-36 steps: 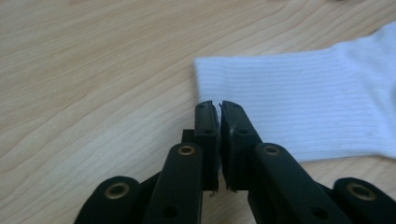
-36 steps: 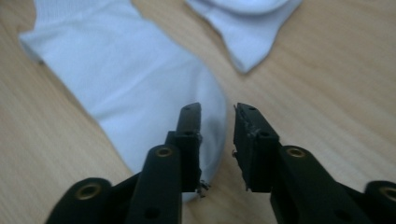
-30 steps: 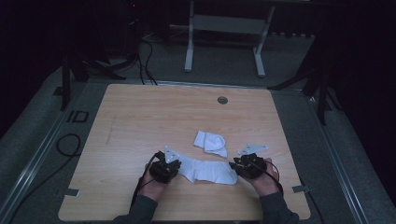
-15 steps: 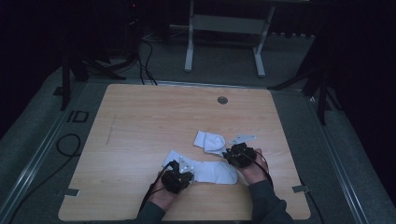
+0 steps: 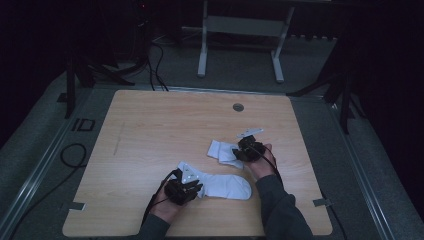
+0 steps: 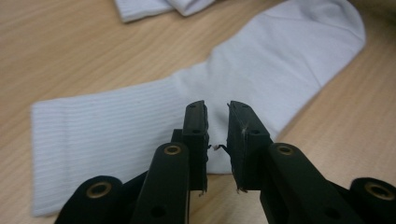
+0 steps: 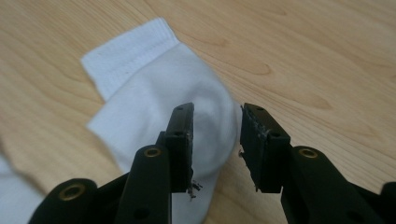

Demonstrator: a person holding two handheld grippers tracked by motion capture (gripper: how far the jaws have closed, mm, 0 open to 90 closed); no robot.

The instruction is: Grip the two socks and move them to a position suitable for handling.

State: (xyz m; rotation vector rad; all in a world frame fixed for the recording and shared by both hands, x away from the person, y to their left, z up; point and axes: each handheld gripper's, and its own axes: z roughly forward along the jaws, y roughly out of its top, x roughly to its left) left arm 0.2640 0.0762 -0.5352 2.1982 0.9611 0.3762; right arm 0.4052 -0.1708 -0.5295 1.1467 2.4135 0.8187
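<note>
Folded white cotton sock [image 7: 154, 93] lies just ahead of right gripper [image 5: 248, 150], jaws just opened, part apart, empty; left gripper [image 6: 217, 135], narrow gap, jaws just eased, over flat long white ribbed sock [image 6: 187, 102].

On the wooden table [image 5: 150, 130], the left gripper [image 5: 183, 190] sits at the cuff end of the flat sock [image 5: 222, 186]. Just beyond that sock's toe, the right gripper [image 5: 247, 150] touches the folded sock [image 5: 222, 151].

High view: fixed overhead, facing forward and down over the whole table [image 5: 150, 130]; gripper views: close, low, along their jaws. All three share the flat sock [image 5: 225, 186] [image 6: 187, 112] [image 7: 9, 196].
</note>
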